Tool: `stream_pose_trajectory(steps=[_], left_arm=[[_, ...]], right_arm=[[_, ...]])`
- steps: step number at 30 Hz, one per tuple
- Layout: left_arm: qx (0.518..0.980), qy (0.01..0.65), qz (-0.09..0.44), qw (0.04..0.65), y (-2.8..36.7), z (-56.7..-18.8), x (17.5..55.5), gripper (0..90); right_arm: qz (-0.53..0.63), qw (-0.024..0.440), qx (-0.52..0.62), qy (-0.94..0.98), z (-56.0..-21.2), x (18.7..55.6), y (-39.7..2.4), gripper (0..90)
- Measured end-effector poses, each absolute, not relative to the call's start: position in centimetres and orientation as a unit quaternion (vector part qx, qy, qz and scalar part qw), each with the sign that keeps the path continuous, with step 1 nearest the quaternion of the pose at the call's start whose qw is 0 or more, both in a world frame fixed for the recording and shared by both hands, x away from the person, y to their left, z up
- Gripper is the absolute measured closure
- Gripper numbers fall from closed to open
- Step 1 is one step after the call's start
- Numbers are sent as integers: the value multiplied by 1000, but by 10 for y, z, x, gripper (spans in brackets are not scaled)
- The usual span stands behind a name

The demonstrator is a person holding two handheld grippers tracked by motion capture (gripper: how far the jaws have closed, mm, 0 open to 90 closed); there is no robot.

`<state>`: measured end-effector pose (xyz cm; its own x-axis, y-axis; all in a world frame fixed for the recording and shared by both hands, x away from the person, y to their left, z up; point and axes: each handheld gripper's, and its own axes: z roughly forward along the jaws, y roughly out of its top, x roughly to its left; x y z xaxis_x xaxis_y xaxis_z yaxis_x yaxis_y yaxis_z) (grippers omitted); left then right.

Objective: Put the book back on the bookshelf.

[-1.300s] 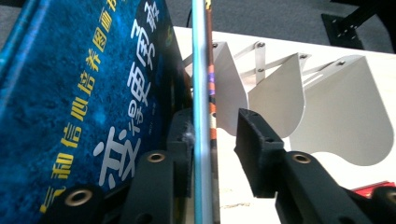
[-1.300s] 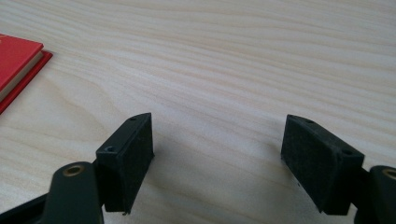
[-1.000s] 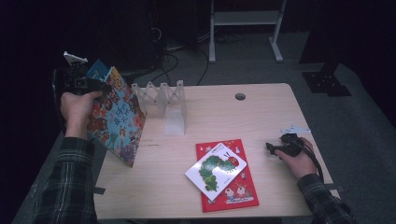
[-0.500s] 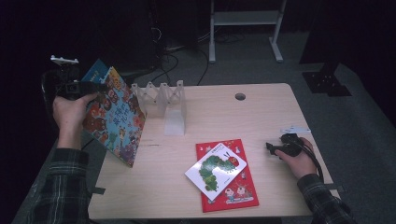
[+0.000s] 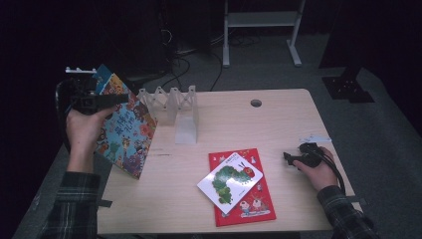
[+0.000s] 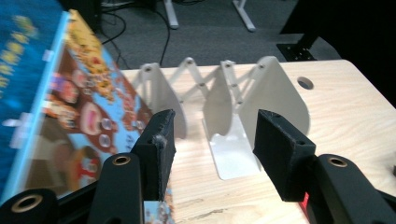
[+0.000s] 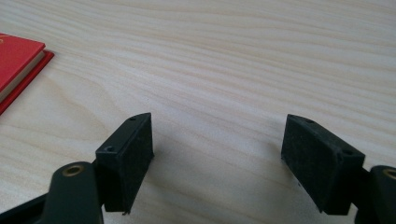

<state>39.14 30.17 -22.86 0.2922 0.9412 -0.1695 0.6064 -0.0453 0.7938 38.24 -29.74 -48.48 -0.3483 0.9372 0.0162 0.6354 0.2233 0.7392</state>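
A colourful picture book (image 5: pixel 124 134) stands tilted at the table's left edge, next to a white folding rack (image 5: pixel 171 102). My left gripper (image 5: pixel 112 99) is at the book's top edge. Its jaws have just been opening and nothing is between them. In the left gripper view the book (image 6: pixel 70 107) lies outside the left jaw of my left gripper (image 6: pixel 212 140), with the rack (image 6: pixel 233 93) ahead. My right gripper (image 5: pixel 291 159) rests on the table at the right. In the right gripper view, my right gripper (image 7: pixel 217 158) is open over bare wood.
A white caterpillar book (image 5: pixel 229 179) lies across a red book (image 5: pixel 249 199) at the table's front middle; the red book's corner (image 7: pixel 16 60) is in the right gripper view. A cable hole (image 5: pixel 256 103) sits near the back edge. Dark floor and stands surround the table.
My left hand has shifted a little by the book's top edge. The book keeps its tilted stand. The right hand has not moved.
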Motion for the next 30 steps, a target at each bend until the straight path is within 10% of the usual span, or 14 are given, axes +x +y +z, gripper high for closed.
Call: stream_pose_trajectory(steps=[30], left_arm=[[760, 463, 139, 435, 206, -333, 355, 70]], right_arm=[[335, 218, 515, 758, -487, 383, -295, 123]])
